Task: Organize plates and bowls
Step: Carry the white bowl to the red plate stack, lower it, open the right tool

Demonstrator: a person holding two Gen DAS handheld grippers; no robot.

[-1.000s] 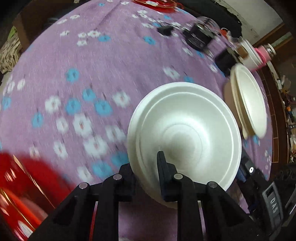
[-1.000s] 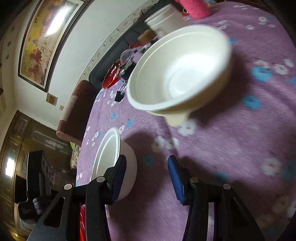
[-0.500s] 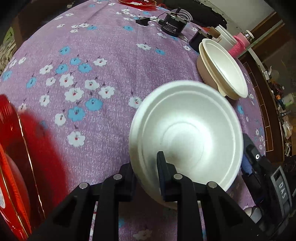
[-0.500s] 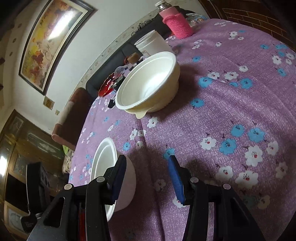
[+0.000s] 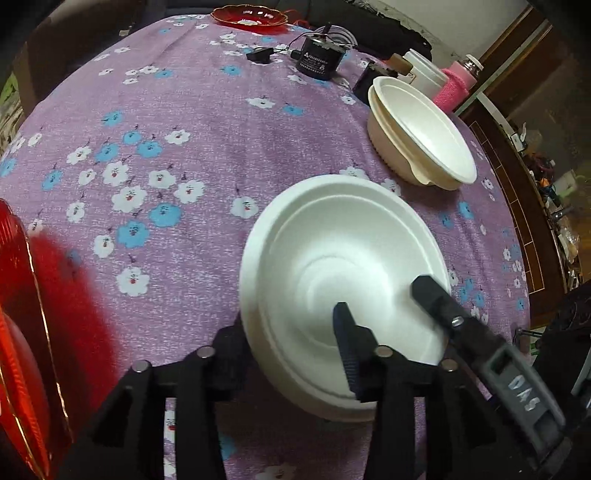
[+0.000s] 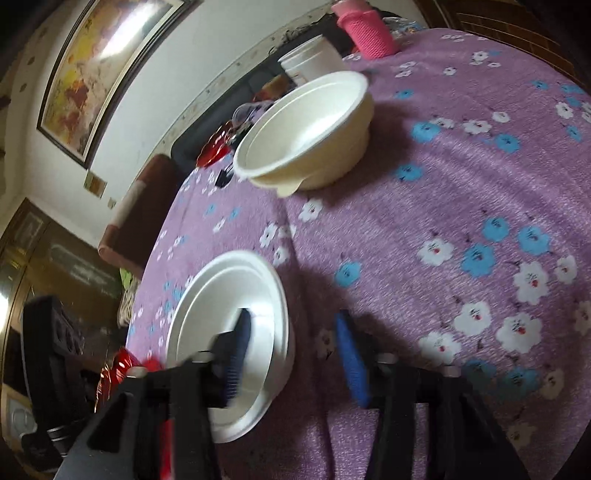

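Left wrist view
Left claw [image 5: 291, 339]: fingers spread wide astride the near rim of the white bowl [image 5: 345, 291], one outside it, one inside; whether either touches the rim I cannot tell.
White bowl: sits on the surface [image 5: 184, 122], which wears a purple flowered cloth.
Right claw: one finger [image 5: 432, 295] reaches over the bowl's right rim into its hollow.
Stack [image 5: 417, 136]: cream bowls nested, beyond the white bowl and to its right, well apart.
Red plate [image 5: 22, 332]: left of the white bowl, at the frame edge.
Black box [image 5: 317, 59]: far behind the white bowl.

Right wrist view
Right claw [image 6: 295, 354]: fingers apart; the left one lies inside the white bowl [image 6: 229, 317], the right one over bare cloth outside it.
Stack [image 6: 310, 136]: beyond the white bowl, upright on the surface [image 6: 461, 177].
Pink bottle [image 6: 365, 33]: behind the stack.
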